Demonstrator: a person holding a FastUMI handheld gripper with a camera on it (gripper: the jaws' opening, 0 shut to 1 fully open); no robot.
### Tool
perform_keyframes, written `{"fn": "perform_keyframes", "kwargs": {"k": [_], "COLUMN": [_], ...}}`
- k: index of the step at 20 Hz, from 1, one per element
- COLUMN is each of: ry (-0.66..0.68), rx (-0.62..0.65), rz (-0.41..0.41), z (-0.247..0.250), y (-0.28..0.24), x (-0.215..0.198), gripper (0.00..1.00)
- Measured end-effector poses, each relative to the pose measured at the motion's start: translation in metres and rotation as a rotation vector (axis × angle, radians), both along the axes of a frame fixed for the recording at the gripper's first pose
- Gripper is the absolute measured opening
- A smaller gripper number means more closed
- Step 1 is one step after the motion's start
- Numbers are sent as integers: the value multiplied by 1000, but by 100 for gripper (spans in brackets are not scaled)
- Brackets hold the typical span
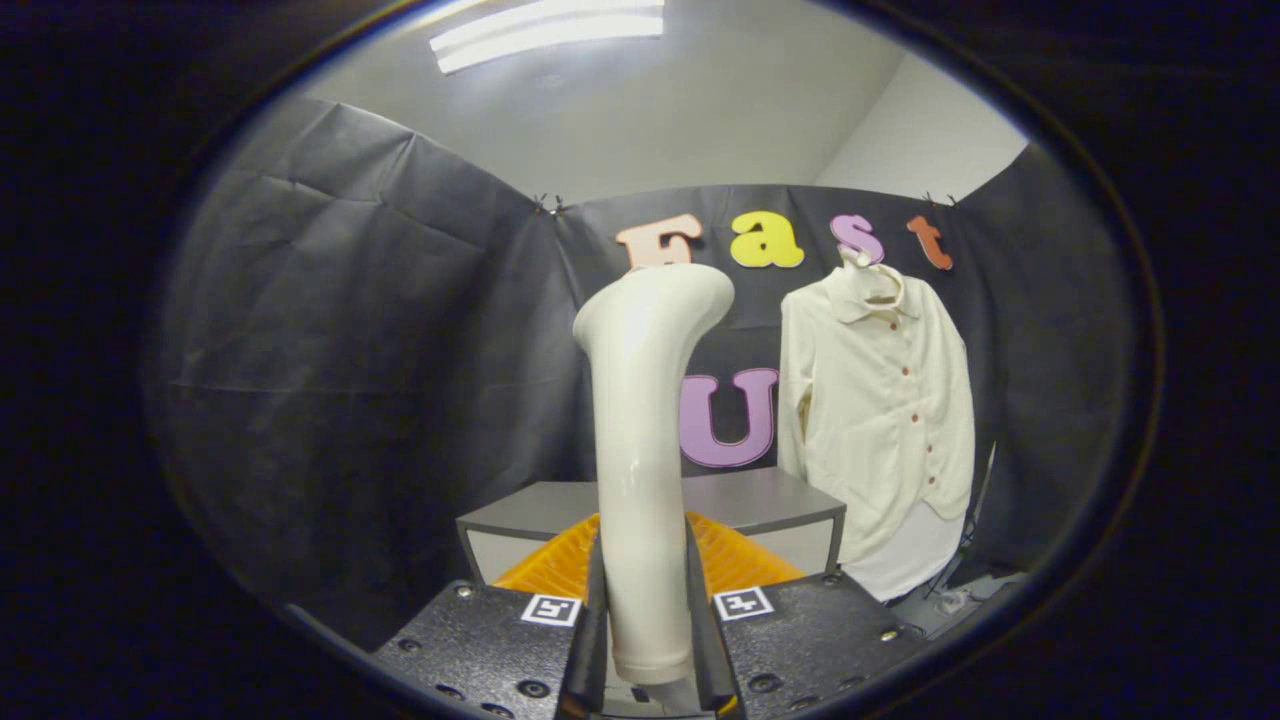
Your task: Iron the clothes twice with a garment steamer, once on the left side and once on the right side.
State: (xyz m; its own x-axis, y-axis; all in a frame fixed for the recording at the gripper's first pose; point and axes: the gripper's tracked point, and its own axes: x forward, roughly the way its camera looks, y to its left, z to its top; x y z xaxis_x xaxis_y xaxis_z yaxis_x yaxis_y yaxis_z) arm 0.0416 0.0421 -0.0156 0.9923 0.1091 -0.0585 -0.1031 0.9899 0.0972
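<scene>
A cream-white garment steamer (pixel 640 440) stands upright between my two fingers, its handle pinched low down and its head bent over toward the right at the top. My gripper (pixel 645 610) is shut on the steamer's handle. A cream button-up shirt (pixel 880 400) hangs on a hanger against the black wall, beyond the fingers and to the right of the steamer. The steamer's head is well short of the shirt, with a gap between them.
A grey table (pixel 770 505) stands beyond the fingers, below the shirt's left side. An orange ribbed mat or tray (pixel 740 565) lies just ahead of the fingers. Some cables and a thin stand (pixel 975 540) sit at the shirt's lower right.
</scene>
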Motion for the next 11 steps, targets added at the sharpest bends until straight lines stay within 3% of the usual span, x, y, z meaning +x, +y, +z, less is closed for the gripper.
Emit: {"fn": "perform_keyframes", "kwargs": {"k": [11], "ry": [-63], "rx": [-52], "rz": [-16], "z": [27], "y": [7], "x": [-31], "gripper": [34]}}
